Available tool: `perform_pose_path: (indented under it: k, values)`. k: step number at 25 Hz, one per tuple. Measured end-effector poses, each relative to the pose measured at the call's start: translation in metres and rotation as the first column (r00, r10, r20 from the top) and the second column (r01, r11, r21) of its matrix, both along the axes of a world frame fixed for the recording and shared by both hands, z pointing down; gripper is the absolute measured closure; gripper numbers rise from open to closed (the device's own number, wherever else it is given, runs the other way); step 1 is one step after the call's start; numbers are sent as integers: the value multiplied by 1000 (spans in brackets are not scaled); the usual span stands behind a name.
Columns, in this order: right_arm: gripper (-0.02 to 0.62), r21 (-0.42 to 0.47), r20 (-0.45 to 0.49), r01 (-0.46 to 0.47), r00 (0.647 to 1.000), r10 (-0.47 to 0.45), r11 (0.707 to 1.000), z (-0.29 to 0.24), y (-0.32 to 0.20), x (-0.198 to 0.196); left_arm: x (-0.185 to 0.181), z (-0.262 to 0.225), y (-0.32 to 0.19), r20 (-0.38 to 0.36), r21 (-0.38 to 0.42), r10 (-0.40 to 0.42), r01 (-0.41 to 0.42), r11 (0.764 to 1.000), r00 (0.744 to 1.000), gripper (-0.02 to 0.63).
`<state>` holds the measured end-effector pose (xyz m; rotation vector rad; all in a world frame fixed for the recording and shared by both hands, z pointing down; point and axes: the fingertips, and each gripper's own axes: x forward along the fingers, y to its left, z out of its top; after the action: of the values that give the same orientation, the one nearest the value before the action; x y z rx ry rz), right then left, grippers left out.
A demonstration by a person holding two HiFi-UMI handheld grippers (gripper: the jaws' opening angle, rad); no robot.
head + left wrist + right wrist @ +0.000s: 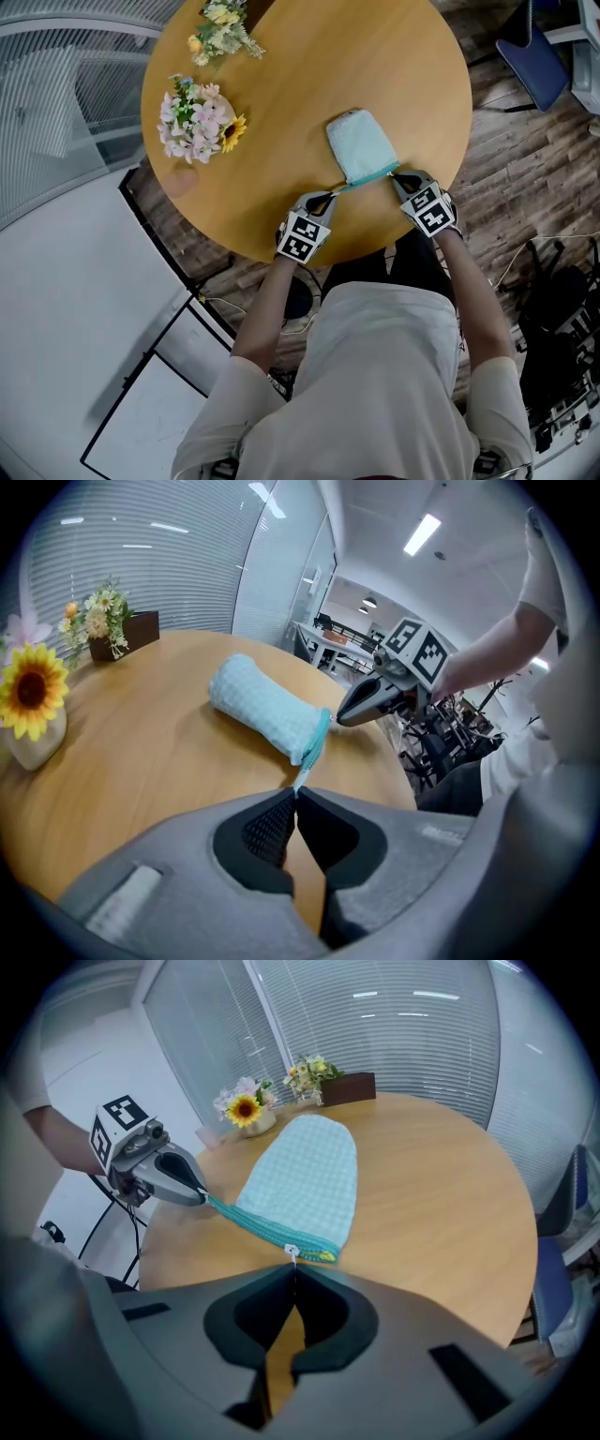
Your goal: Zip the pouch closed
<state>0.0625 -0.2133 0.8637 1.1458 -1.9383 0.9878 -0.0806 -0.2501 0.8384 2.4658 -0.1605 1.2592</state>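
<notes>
A: You are in a big room with blinds (403, 1016) on the windows. The round wooden bench (281, 112) is smooth, so things may slide on it.

B: Yes. The pouch (361, 145) lies flat near your edge of the bench. The flowers (192, 122) stand well apart from it, so they won't get in your way.

A: Your left hand-held gripper (330, 194) is pinched tight on the thin tab (302, 780) at one end of the zip (258, 1222). Hold that end firm. It makes the zip straight.

B: Your right hand-held gripper (396, 178) is closed too. It pinches the little white pull (292, 1252), close to the other end of the zip.

A: I think the zip is nearly done. Only a short bit looks left.

B: So draw the pull slowly, along the line of the zip, away from your left side. Don't lift it up or tug sideways.

A: And hold the left end still. If it slips, the pouch will just slide after the pull. Stop when the pull can go no more.
</notes>
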Motion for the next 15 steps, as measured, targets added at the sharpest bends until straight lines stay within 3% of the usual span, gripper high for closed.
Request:
perform_pose_path:
  k: [5,15]
  values:
    - [591,-4,-23,-2,1000,2,1000,2,-7,11,-11,2,-9,-6,-26,-70,70,997,997,584]
    - [586,-34,-108,-5,994,1,999,6,-4,13,-8,-1,-1,-16,-30,-71,71,997,997,581]
